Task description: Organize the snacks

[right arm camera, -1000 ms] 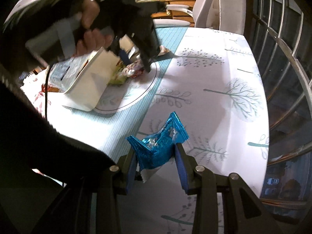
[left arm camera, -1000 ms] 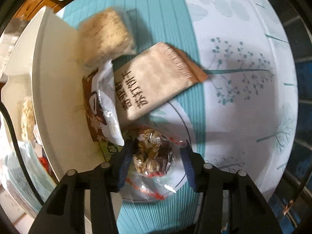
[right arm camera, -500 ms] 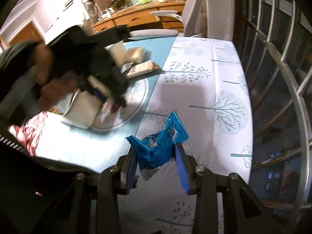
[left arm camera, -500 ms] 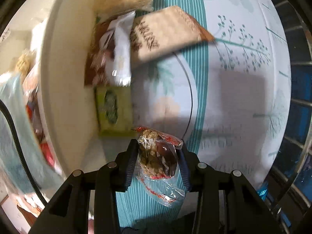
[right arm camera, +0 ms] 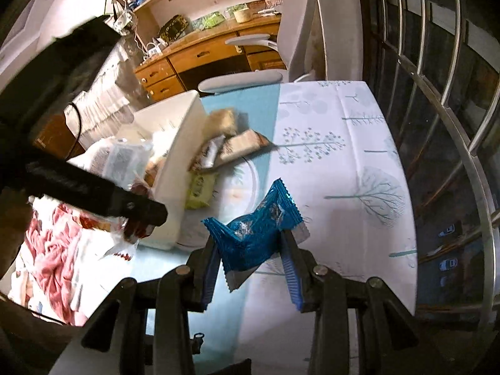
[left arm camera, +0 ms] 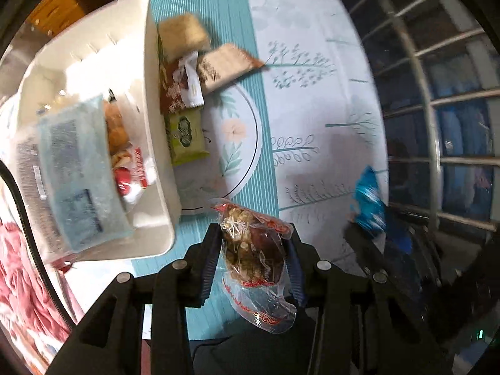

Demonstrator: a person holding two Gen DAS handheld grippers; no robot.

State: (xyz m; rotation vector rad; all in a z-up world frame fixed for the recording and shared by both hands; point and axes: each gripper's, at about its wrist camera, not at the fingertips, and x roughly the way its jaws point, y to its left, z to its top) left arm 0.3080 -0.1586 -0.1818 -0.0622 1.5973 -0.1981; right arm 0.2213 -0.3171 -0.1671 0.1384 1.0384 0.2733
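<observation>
A clear-wrapped brown nut-cluster snack is clamped in the left tool, held above the worktop beside the white plastic bin. A crinkled blue foil snack packet is gripped by the right tool.

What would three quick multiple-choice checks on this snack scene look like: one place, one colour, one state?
1. Where does the small green snack packet lie?
A. inside the white plastic bin
B. on the table against the white plastic bin's outer wall
C. on the chair

2. What colour is the crinkled foil wrapper in the right gripper?
A. blue
B. yellow
C. red

3. What is the left gripper doing?
A. open, nothing in it
B. out of view
C. shut on a clear red-trimmed nut snack bag

Answers: B, the packet rests outside beside the wall; A, the foil is blue; C, the pads press the bag's sides.
</observation>
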